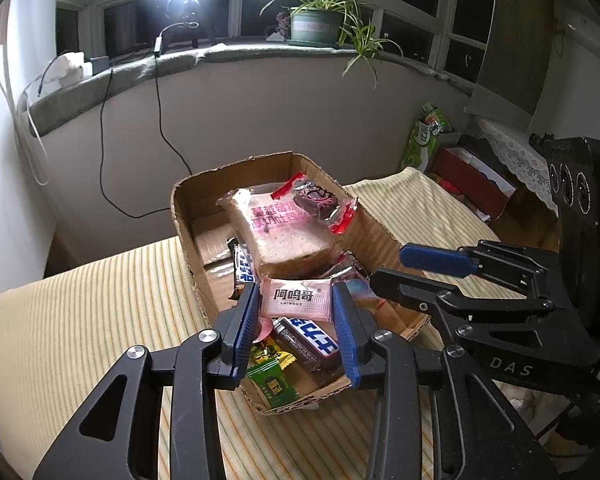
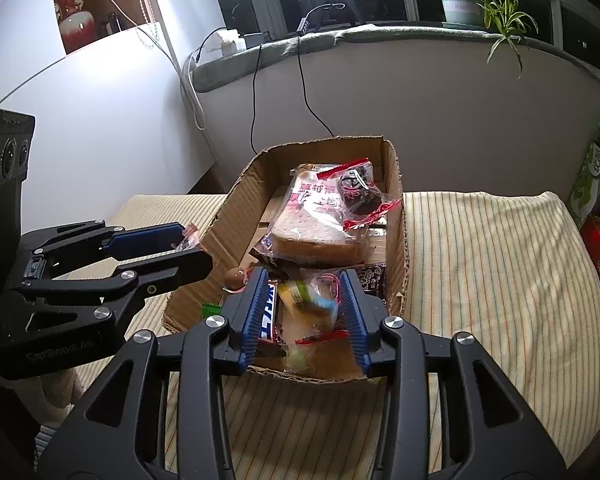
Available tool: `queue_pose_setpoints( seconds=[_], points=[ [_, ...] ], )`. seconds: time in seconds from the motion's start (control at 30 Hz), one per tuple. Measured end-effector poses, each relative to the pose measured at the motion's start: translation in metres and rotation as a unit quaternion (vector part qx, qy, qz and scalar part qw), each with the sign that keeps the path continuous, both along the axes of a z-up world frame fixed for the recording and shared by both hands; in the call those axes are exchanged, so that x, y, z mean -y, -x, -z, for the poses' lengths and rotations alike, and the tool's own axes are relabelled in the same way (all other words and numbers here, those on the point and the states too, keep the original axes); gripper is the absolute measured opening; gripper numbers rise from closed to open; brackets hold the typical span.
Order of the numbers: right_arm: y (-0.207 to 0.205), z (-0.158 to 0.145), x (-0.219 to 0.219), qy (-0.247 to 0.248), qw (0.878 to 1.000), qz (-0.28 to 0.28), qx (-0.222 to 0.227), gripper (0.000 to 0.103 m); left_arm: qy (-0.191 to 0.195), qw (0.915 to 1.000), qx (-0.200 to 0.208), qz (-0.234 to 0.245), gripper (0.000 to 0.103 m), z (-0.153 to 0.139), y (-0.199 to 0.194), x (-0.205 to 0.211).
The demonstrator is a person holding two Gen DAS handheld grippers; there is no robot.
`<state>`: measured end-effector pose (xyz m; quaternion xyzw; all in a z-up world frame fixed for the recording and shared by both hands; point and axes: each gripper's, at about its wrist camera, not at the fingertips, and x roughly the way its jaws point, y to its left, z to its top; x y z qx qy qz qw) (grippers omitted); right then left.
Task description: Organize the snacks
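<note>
Two handheld claws hover over the near end of an open cardboard box (image 1: 188, 216) of snacks, which sits on a striped yellow cloth (image 1: 100, 300). The left claw (image 1: 296, 304) has a small pink sachet (image 1: 294, 299) with its long side spanning the gap between the blue pads; the pads sit right at the sachet's two short ends, and whether they press or have let go cannot be told. The right claw (image 2: 306, 304) stands partly open above the box's near right corner, and a blurred yellow-and-blue packet (image 2: 310, 300) in clear wrap lies in the gap, seemingly loose and tipping down into the box rather than gripped. Both packets lie directly ahead of and below their claws, over the pile, so a release would likely drop them inside. Deeper in the box, a wrapped bread slice (image 1: 284, 228) rests on top of the heap, a dark wrapped cake (image 1: 316, 196) on it. The left claw is nearer the box's left wall.
</note>
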<state>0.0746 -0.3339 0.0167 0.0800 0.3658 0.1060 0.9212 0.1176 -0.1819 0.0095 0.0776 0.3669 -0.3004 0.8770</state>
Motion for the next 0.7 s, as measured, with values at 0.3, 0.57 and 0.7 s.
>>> queue_pose_setpoints(
  seconds=[0.3, 0.57, 0.7],
  points=[
    [0.007, -0.007, 0.001, 0.010, 1.000, 0.014, 0.012, 0.067, 0.004, 1.0000, 0.006, -0.005, 0.048, -0.004, 0.002, -0.003],
    [0.016, -0.012, -0.002, 0.020, 0.999, 0.019, 0.017, 0.068, 0.013, 0.9998, 0.014, -0.010, 0.051, -0.011, 0.009, -0.009],
    [0.020, -0.015, -0.004, 0.020, 0.999, 0.020, 0.019, 0.070, 0.015, 0.9996, 0.019, -0.012, 0.054, -0.014, 0.015, -0.012]
  ],
)
